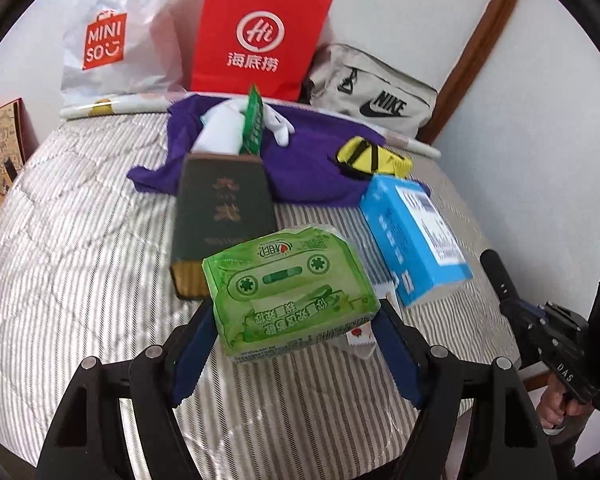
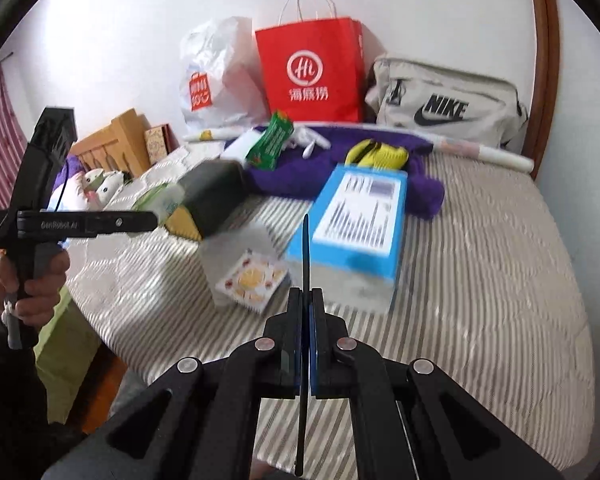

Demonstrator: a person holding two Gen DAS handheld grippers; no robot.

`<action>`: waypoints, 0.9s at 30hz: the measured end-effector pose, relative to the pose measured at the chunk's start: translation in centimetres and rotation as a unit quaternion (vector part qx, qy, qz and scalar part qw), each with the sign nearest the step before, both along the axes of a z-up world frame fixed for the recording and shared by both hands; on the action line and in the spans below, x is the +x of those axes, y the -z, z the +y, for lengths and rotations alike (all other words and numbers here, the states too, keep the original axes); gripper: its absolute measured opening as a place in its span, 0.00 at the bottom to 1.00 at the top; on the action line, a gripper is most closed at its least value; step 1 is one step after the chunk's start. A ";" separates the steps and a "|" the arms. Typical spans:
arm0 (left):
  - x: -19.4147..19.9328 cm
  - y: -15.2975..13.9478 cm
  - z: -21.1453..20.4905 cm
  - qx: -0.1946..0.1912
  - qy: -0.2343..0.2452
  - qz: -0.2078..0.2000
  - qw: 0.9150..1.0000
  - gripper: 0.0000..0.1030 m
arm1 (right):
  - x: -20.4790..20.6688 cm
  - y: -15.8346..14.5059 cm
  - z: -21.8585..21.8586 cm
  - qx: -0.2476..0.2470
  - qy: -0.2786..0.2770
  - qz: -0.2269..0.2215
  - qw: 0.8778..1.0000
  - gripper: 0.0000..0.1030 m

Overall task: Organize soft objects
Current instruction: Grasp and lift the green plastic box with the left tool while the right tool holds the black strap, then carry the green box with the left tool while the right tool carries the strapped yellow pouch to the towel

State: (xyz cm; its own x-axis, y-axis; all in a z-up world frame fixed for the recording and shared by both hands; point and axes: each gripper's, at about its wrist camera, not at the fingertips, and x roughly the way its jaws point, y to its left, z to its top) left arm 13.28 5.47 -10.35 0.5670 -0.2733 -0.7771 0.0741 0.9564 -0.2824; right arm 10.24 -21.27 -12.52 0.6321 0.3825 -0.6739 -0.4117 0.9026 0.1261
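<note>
My left gripper (image 1: 292, 320) is shut on a green pack of tissues (image 1: 288, 292) and holds it above the striped bed (image 1: 80, 260). In the right wrist view the left gripper (image 2: 156, 220) is at the left, the green pack (image 2: 158, 198) partly hidden behind it. My right gripper (image 2: 306, 248) is shut and empty above the bed, near a blue box (image 2: 356, 216). A purple cloth (image 1: 300, 148) lies further back with a yellow item (image 1: 372, 158), white socks (image 1: 224, 132) and a green packet (image 1: 254, 120) on it.
A dark green box (image 1: 224, 216) lies beside the blue box (image 1: 416, 236). A small white patterned pack (image 2: 248, 280) lies on the bed. Against the wall stand a white Miniso bag (image 1: 108, 40), a red paper bag (image 1: 260, 36) and a grey Nike bag (image 1: 376, 92). Plush toys (image 2: 96, 188) lie at the left.
</note>
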 end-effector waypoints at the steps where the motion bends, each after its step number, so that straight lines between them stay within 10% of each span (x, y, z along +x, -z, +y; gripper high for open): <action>1: 0.3 -0.3 0.2 0.000 -0.002 0.002 1.000 0.73 | 0.4 -0.5 0.1 0.001 0.003 -0.004 1.000 0.03; 27: 9.0 -4.6 2.1 0.029 0.005 -0.045 0.999 0.74 | 11.0 -4.9 2.7 0.000 0.023 -0.029 0.999 0.03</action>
